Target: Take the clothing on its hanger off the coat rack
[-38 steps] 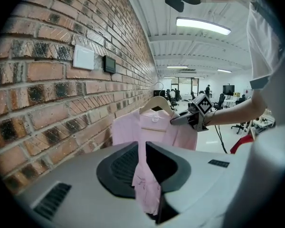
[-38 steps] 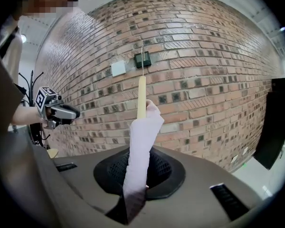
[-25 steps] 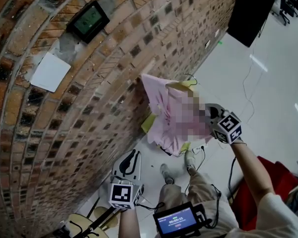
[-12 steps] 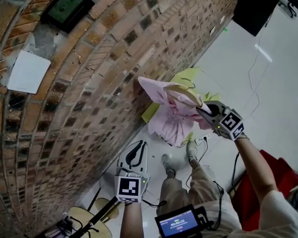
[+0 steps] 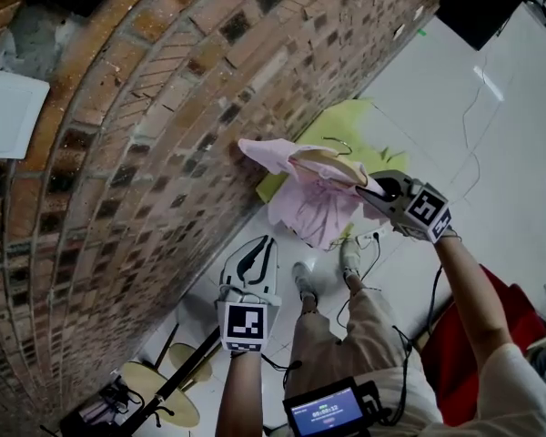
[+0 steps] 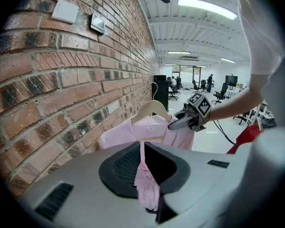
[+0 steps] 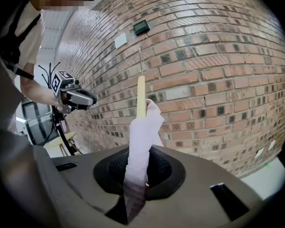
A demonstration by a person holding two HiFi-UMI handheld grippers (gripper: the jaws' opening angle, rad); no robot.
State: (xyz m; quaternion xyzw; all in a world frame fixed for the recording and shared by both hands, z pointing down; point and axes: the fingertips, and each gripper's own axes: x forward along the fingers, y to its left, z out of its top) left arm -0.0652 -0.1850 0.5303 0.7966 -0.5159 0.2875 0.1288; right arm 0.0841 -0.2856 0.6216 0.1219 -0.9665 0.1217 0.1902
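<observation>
Head view: pink shirt (image 5: 314,209) on its wooden hanger (image 5: 328,164) hangs at centre, well apart from the coat rack (image 5: 177,385) at 7 o'clock, with the brick wall (image 5: 146,153) close along its 10 o'clock side. Right gripper (image 5: 369,191), entering from 4 o'clock, is clamped on the shirt's shoulder over the hanger arm; left gripper (image 5: 253,255), at the shirt's 7 o'clock, is closed on a fold of its pink cloth. Yellow-green cloth (image 5: 350,121) lies on the floor at 12 o'clock.

The hanger (image 7: 141,96) is largely covered by the pink garment (image 7: 142,141); the white wall plate (image 5: 5,112) is cut off at the left edge.
</observation>
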